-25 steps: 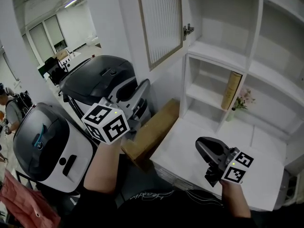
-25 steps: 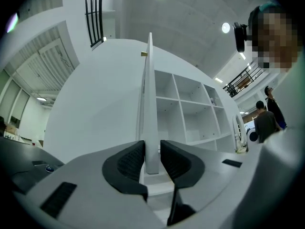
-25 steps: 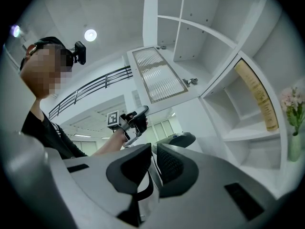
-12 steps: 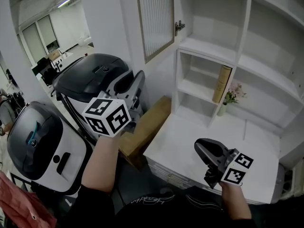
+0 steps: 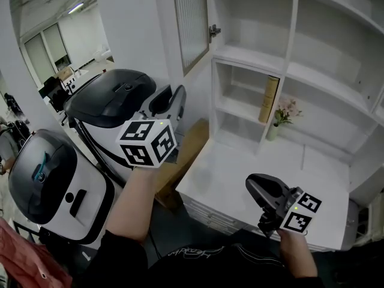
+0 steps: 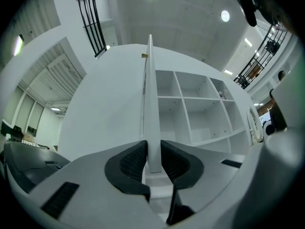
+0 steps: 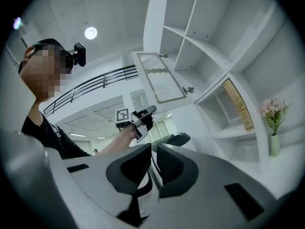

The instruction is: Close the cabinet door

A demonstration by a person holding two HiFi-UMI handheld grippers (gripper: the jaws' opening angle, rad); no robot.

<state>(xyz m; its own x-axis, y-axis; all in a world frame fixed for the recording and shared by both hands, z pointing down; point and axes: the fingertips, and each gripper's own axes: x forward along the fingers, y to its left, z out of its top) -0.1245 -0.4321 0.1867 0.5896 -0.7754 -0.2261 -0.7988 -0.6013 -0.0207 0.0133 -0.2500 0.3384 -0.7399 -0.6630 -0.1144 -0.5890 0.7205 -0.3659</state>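
White cabinet door (image 6: 149, 99) edge sits right between your left gripper (image 6: 153, 156) fingers (image 6: 132, 162). They've just been closing and pinch it on both sides. The door's swung out, with the open shelves (image 6: 200, 113) off to the right of those fingers. Your right gripper (image 7: 152, 163) fingers are almost together, with just a slit between them and nothing in it. The counter (image 5: 240, 182) is below them.

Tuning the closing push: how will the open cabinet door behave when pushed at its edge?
Probably stiff: the cabinet door is a framed panel, so it should swing whole about its hinge rather than flex. Likely light, being thin edge-on. Its smooth edge might slip; the jaws of the left gripper have just been closing on it.
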